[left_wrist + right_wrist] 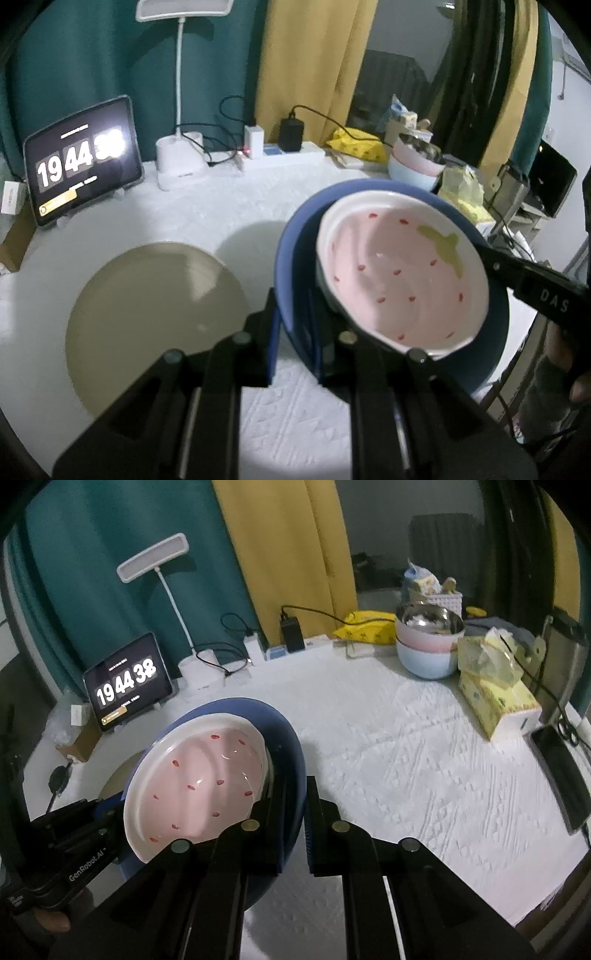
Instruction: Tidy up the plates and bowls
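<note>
Blue plate [295, 251] carrying strawberry-patterned bowl [399, 273], left gripper [293, 314] and right gripper [293, 805] each pinching its rim, beige plate [151, 321] lay beside on white tablecloth [236, 206]

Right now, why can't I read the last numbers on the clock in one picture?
In the left wrist view, glare washes out the last digits on the tablet clock, leaving 19 44 readable. In the right wrist view the tablet clock reads 19 44 38 plainly. Both views bend straight edges near the rim, and the strawberry bowl looks a little soft.
</note>
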The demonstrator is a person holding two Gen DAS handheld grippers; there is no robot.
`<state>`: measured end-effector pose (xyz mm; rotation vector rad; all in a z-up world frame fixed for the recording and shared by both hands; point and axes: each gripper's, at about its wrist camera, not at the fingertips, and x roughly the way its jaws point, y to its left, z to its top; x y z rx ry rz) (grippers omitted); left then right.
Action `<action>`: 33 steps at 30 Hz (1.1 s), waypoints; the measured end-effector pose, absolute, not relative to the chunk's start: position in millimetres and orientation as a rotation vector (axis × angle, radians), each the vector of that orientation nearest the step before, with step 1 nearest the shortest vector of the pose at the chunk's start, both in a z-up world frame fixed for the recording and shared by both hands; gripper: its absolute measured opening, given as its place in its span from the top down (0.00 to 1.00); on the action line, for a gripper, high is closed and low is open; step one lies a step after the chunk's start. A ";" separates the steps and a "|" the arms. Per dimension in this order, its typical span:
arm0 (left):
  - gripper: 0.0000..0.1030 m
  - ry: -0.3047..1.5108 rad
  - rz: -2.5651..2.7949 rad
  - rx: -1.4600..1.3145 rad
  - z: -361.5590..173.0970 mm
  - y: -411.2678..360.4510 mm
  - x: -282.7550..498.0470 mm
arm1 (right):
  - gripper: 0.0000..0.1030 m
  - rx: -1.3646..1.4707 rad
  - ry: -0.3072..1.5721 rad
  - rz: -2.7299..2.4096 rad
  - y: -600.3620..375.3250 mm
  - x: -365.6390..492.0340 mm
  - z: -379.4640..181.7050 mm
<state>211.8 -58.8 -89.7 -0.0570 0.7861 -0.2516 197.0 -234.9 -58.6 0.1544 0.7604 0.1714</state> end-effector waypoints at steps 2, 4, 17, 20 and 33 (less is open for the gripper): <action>0.87 0.779 -0.247 -0.063 -86.1 -54.5 209.9 | 0.90 0.148 0.751 0.177 -230.8 197.0 -54.4; 0.87 0.772 -0.242 -0.069 -83.0 -48.9 208.2 | 0.90 0.139 0.741 0.183 -224.9 196.7 -49.5; 0.87 0.727 -0.212 -0.108 -67.9 -10.0 204.5 | 0.90 0.086 0.700 0.225 -184.3 202.2 -29.0; 0.87 0.719 -0.197 -0.119 -67.1 1.7 204.0 | 0.90 0.077 0.697 0.238 -173.6 206.2 -27.9; 0.87 0.717 -0.113 -0.158 -70.3 59.4 208.7 | 0.90 0.052 0.715 0.325 -117.4 231.9 -33.8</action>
